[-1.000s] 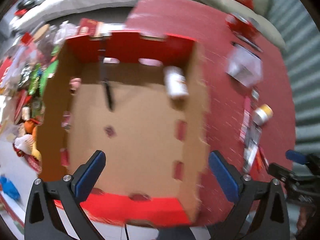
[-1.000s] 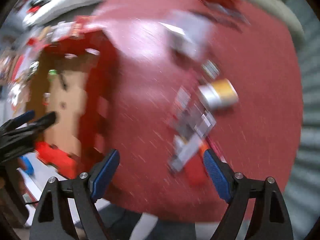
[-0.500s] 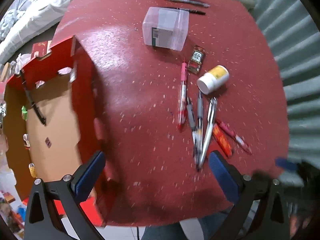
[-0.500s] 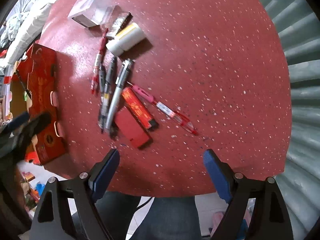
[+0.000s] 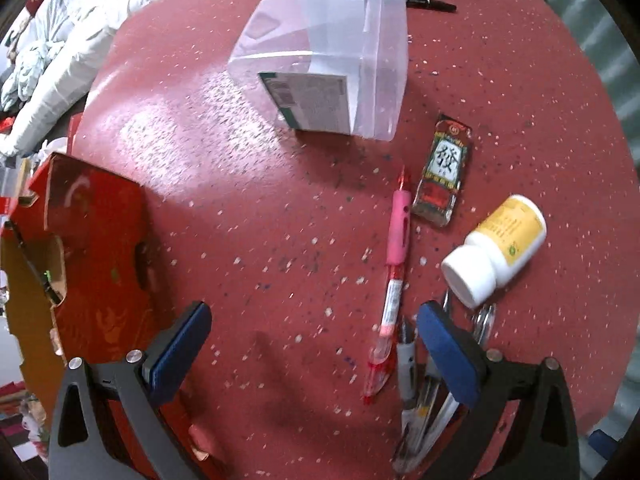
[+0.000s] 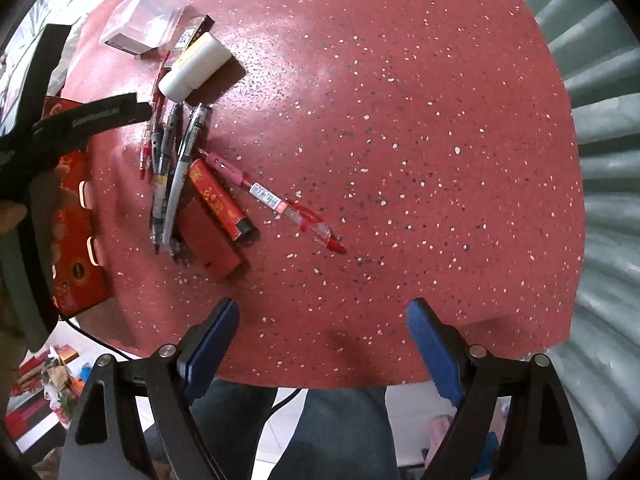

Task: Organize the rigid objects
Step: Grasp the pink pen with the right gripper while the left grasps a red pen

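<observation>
The red speckled bench (image 6: 400, 120) carries a red cardboard box (image 5: 92, 248) at its left edge, a clear plastic box (image 5: 344, 52), a white bottle (image 5: 496, 252) and pens (image 6: 168, 176). Left gripper (image 5: 312, 352) and right gripper (image 6: 320, 344) both gape wide, empty.

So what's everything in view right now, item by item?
Table: one, red speckled, round, under everything.
Cardboard box: one, red outside, brown inside, at the table's left edge.
Clear plastic box: one, translucent, far middle of the table.
Pill bottle: one, white with yellow label, lying on its side.
Flat packet: one, dark with a white label, beside the bottle.
Pens: about five in a loose bunch, pink, red, grey, silver; two more at the far edge.
Small red boxes: two, beside the pens.
Left gripper: open, empty.
Right gripper: open, empty.
</observation>
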